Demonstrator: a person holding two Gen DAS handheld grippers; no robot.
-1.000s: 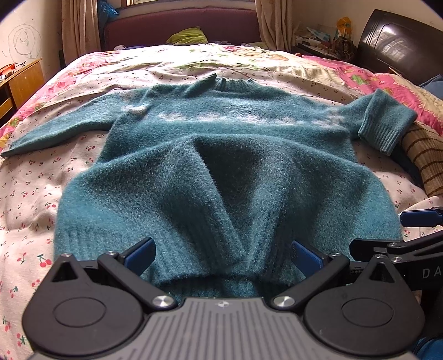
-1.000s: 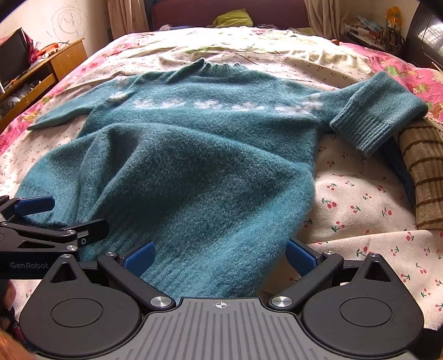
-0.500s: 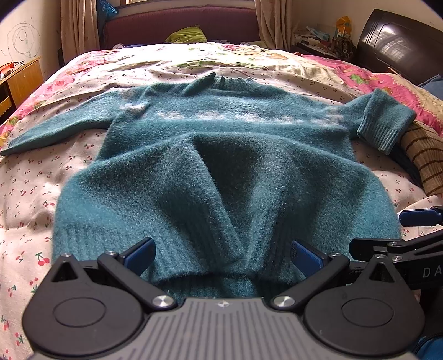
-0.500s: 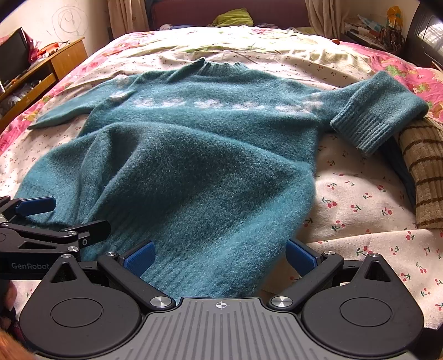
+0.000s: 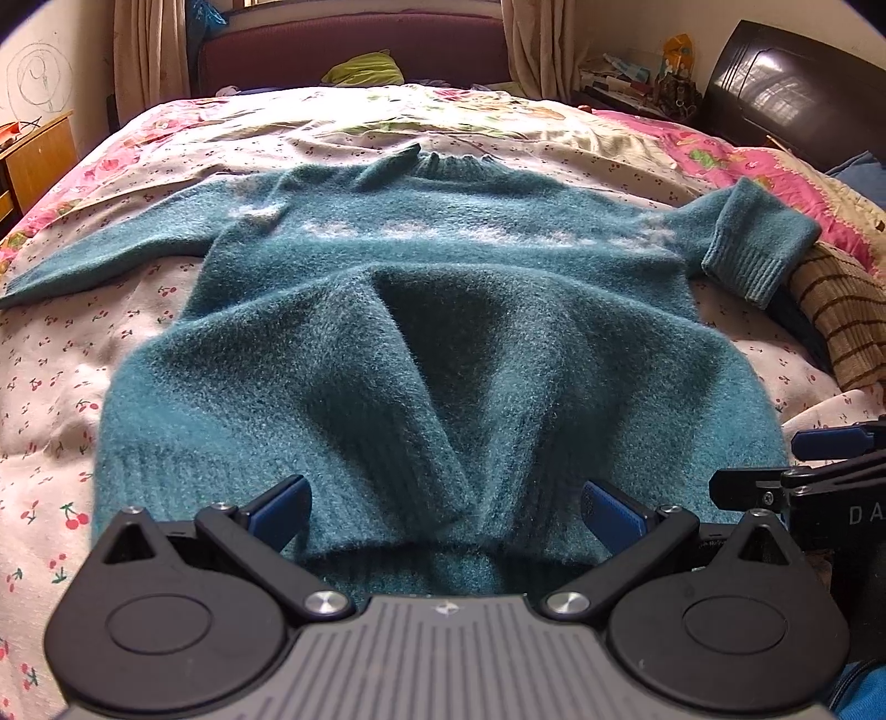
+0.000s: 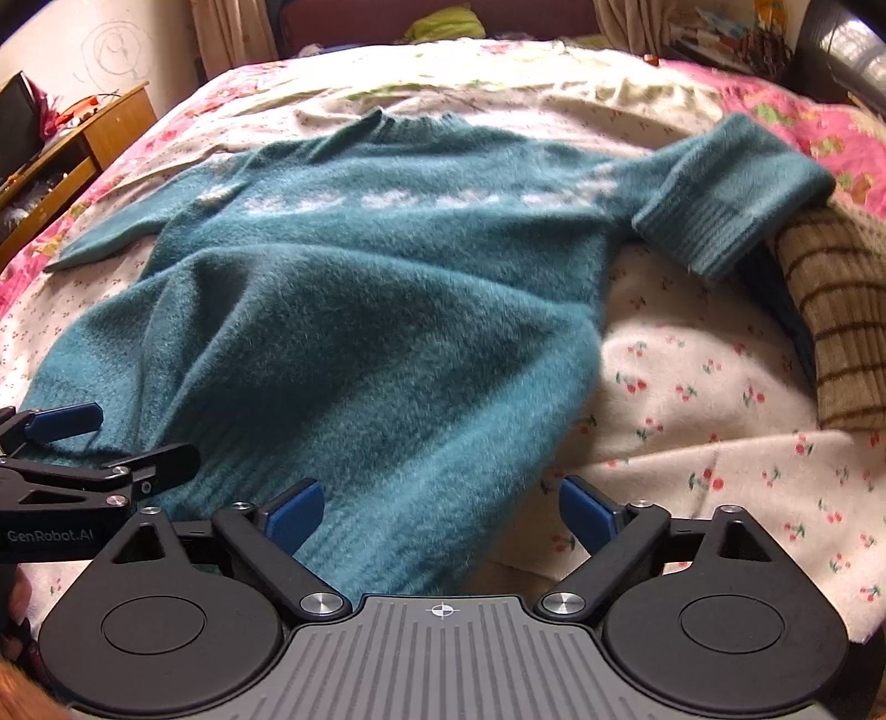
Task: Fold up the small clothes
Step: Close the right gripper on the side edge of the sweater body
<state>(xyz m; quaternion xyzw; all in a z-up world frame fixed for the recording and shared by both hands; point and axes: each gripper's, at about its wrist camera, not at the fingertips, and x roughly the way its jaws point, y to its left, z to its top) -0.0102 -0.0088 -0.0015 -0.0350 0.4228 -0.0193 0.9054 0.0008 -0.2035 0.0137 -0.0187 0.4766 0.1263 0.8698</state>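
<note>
Teal sweater [image 5: 443, 332] spread on bed [image 5: 66, 376], hem bunched. Left gripper [image 5: 443, 507] and right gripper [image 6: 440, 507] fingers wide, holding nothing, straddling hem. Risk: pinching 1 layer only, skewing fold.

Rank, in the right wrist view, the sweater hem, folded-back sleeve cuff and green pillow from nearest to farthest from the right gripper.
From the right gripper:
1. Sweater hem, between its open fingers.
2. Folded-back sleeve cuff, up right.
3. Green pillow, at the far bed end.

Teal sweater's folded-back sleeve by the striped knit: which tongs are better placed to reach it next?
Right, probably. The right tongs sit open at the sweater hem corner nearest that cuff; the left tongs straddle the hem's middle.
</note>
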